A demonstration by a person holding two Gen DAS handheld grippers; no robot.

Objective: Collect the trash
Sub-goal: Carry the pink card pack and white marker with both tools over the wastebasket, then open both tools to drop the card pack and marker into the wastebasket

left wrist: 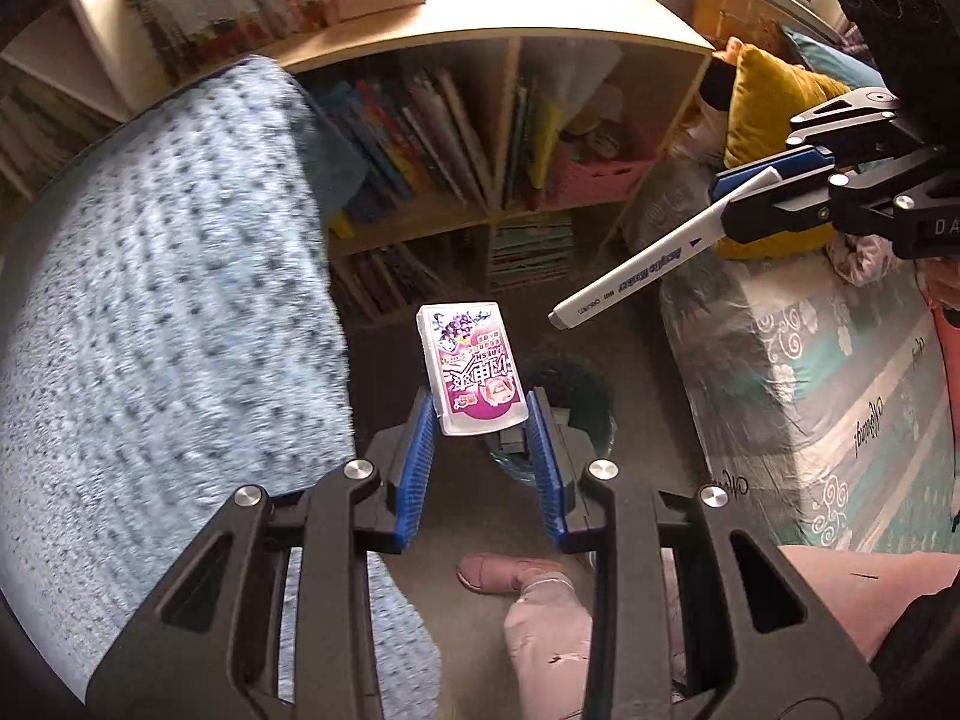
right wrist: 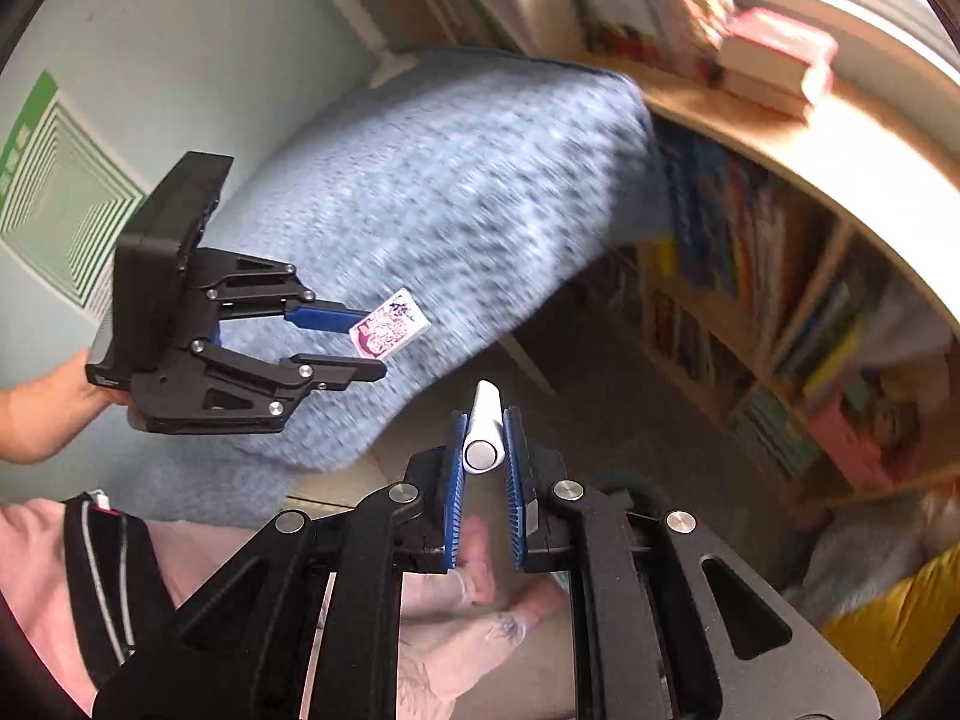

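I have both pieces of trash in the air at once. My left hand-held gripper [left wrist: 480, 420] is closed down on the near end of a small purple-and-white candy box [left wrist: 472, 369], its blue pads [left wrist: 420, 456] pinching the two long edges so most of the box sticks out ahead of the fingertips. I think that shallow grip suits a drop: little surface to release, and the box should fall away cleanly.

Directly below and just beyond that gripper sits a dark round trash bin [left wrist: 570, 396] on the carpet, lined with a bag; the box partly hides its rim. So the left load seems lined up over the opening, or very near it.

My right hand-held gripper [right wrist: 485, 444] is clamped around the rear part of a white marker [right wrist: 483, 438], the barrel running forward between the pads. From the left wrist camera, the marker [left wrist: 636, 273] points down and toward the bin, its tip hanging to the right of the candy box and apart from it. The slant looks deliberate, aiming the long body into the opening end first.

A blue speckled blanket [left wrist: 156, 300] fills the space to the left of both grippers, and a bookshelf [left wrist: 492, 138] stands ahead. I judge neither item released yet.
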